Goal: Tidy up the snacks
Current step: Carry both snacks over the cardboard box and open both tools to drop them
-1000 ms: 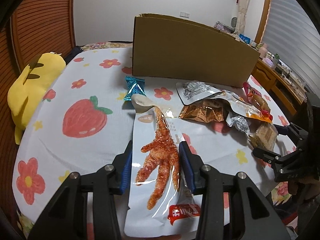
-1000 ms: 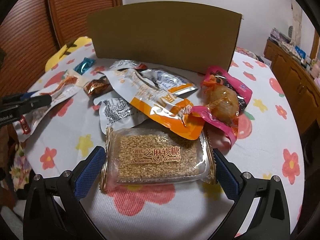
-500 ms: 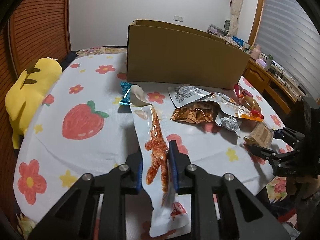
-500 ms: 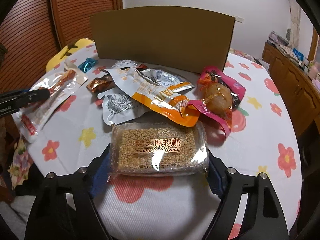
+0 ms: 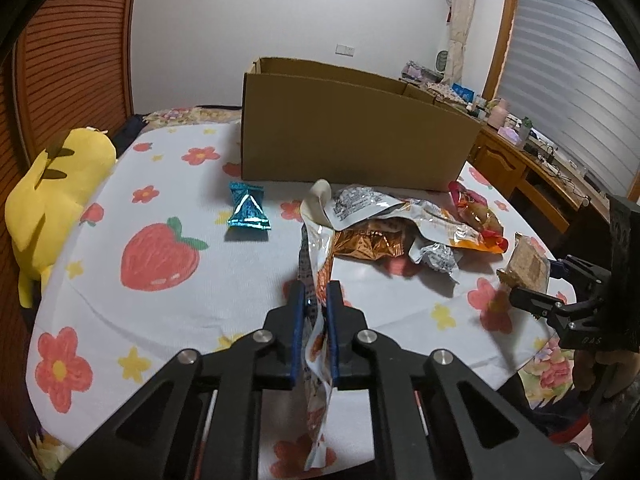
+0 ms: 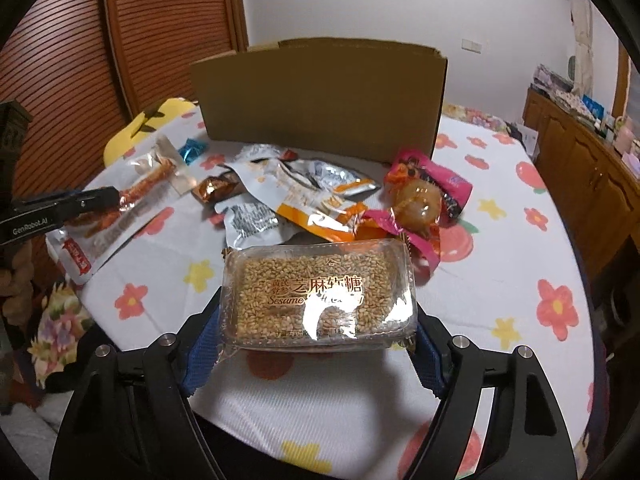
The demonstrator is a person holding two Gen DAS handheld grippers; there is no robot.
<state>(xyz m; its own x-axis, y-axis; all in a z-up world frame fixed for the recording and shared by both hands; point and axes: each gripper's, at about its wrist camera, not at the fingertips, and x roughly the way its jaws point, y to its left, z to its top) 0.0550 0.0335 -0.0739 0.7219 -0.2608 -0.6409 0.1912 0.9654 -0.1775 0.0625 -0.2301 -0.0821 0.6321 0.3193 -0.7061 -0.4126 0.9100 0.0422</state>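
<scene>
Both packs now lifted, left gripper (image 5: pixel 316 300) pinching chicken-foot pouch (image 5: pixel 314 280), right gripper (image 6: pixel 318 320) clamping sesame candy (image 6: pixel 318 292) short of box (image 6: pixel 320 96).

The clear sesame candy pack (image 6: pixel 318 288) bears gold Chinese characters "芝麻软糖", with "Sesame" readable beneath them; the rest of that line is lost in glare. Left of this pack, the black arm of the left gripper (image 6: pixel 60 210) carries white lettering "GenRobot.AI". The red label on the chicken-foot pouch (image 6: pixel 80 262), also left of the pack, is too blurred to read.
</scene>
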